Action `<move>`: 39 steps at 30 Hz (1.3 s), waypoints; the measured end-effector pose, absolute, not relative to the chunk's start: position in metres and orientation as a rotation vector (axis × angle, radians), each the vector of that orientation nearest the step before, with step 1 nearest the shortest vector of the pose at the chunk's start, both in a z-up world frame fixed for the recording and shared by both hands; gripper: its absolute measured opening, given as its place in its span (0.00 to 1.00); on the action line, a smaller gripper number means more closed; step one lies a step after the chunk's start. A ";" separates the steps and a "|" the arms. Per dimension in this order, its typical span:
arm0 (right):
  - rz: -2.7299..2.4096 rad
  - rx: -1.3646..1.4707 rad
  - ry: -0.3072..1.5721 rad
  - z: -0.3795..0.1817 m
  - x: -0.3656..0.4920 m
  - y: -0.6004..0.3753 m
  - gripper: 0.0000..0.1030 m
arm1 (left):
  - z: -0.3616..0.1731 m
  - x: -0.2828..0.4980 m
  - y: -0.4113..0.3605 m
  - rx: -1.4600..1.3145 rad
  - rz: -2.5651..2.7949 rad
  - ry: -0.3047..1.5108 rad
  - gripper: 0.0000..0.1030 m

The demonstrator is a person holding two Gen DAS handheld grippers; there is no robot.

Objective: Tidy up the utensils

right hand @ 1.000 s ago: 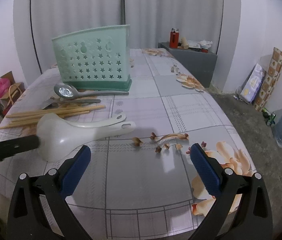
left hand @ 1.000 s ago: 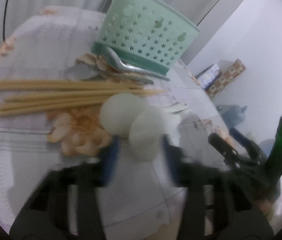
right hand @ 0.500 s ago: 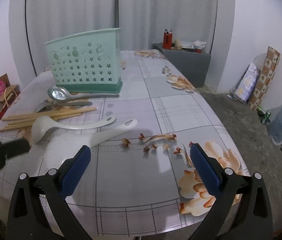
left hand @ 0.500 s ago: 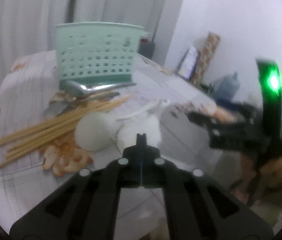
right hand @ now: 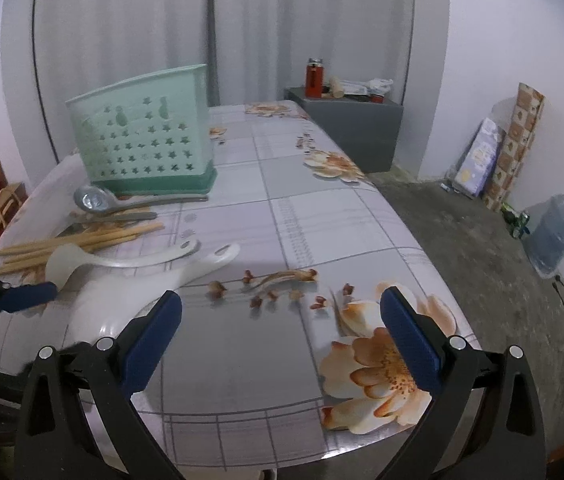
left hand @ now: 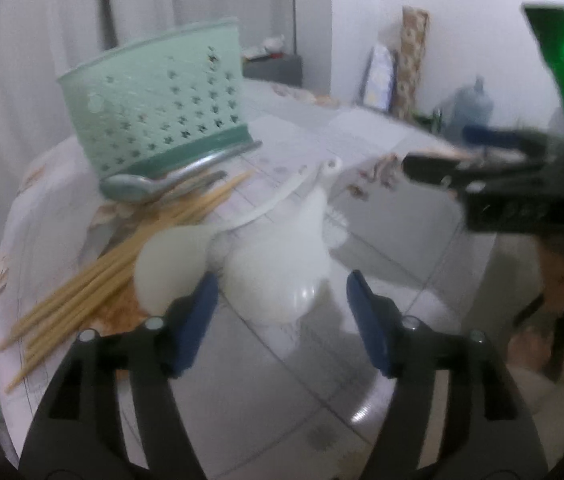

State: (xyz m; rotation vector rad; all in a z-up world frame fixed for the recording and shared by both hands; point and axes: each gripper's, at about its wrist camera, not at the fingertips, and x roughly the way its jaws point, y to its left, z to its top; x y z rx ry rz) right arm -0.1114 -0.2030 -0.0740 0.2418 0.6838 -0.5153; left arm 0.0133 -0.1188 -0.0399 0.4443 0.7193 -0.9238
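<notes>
No writing or brand can be read on anything here. The mint-green utensil basket [right hand: 142, 140], pierced with star-shaped holes, stands upright on the table [right hand: 321, 216] at about 10 o'clock in the right wrist view; its inside cannot be seen. Just in front of its base lies a metal ladle [right hand: 94, 202], bowl up, and next to that a bundle of wooden chopsticks [right hand: 78, 242] lying flat. Nearer the edge lie two white plastic utensils side by side: a white ladle [right hand: 70, 262] and a broad white rice paddle [right hand: 130, 296], their handles pointing toward 2 o'clock. The left gripper [left hand: 282, 312] hovers over the paddle's wide end, its jaws having just been opening, with the blade between the blue pads but not pressed by them. The right gripper [right hand: 282, 336] stands wide open over the bare flowered tablecloth, holding nothing.
</notes>
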 end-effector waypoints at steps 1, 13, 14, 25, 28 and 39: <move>-0.519 0.245 0.683 -0.075 -0.112 -0.204 0.94 | -0.043 0.016 -0.122 0.453 -0.923 0.731 0.61; -0.525 0.331 0.697 -0.091 -0.119 -0.227 0.94 | -0.052 0.032 -0.141 0.438 -0.919 0.789 0.61; -0.512 0.352 0.696 -0.091 -0.120 -0.229 0.94 | -0.051 0.033 -0.141 0.437 -0.917 0.792 0.60; -0.066 0.828 0.727 -0.108 -0.109 -0.251 0.94 | -0.045 0.033 -0.135 0.297 -0.973 0.889 0.60; 0.020 0.899 0.757 -0.112 -0.103 -0.245 0.89 | -0.043 0.034 -0.129 0.226 -0.996 0.926 0.60; 0.168 1.122 0.824 -0.128 -0.089 -0.231 0.48 | -0.046 0.035 -0.100 0.007 -1.082 0.986 0.60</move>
